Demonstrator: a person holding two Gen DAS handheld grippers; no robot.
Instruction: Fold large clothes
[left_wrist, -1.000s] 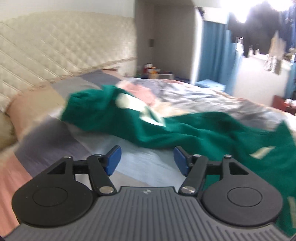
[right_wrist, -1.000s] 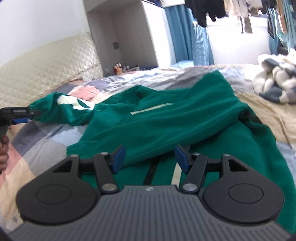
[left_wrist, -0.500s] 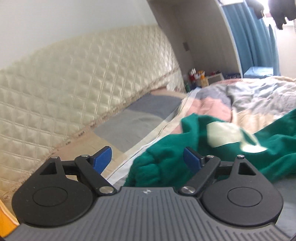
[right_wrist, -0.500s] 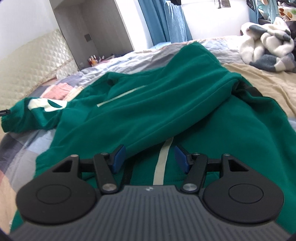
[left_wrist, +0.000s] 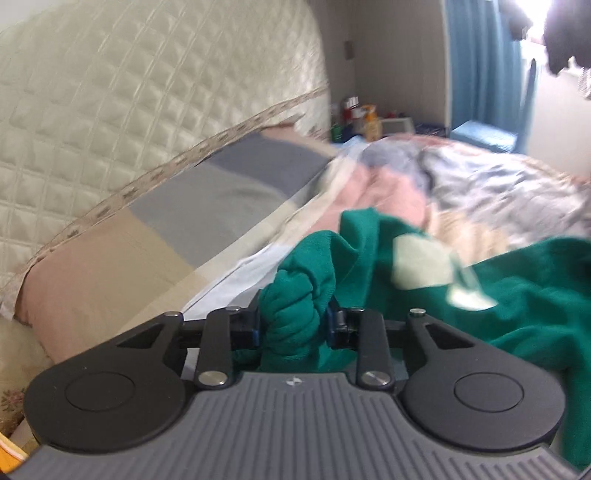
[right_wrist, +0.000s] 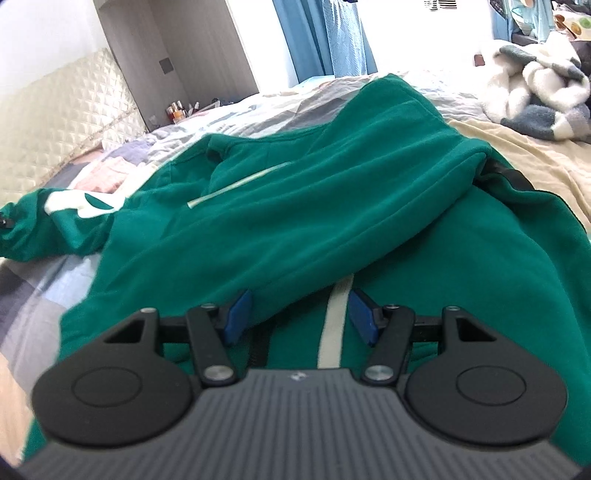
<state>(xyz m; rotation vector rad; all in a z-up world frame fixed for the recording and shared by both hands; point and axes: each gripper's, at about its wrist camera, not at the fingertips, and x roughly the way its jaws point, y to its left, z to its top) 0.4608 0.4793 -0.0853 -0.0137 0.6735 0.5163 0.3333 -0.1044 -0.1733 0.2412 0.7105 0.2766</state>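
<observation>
1. Fingers (left_wrist: 334, 325) of our left gripper (left_wrist: 293, 326) are closing on the bunched cuff of the green jacket's sleeve (left_wrist: 295, 306); our right gripper (right_wrist: 295, 315) hovers with fingers parted over the hem, holding nothing.
2. We find the green jacket (right_wrist: 332, 206) spread across the bed (right_wrist: 517, 155), soft, thick and floppy; cuffs and hem corners look like the best holds.
3. Only our right view shows the whole garment; our left view shows the pinch.
</observation>
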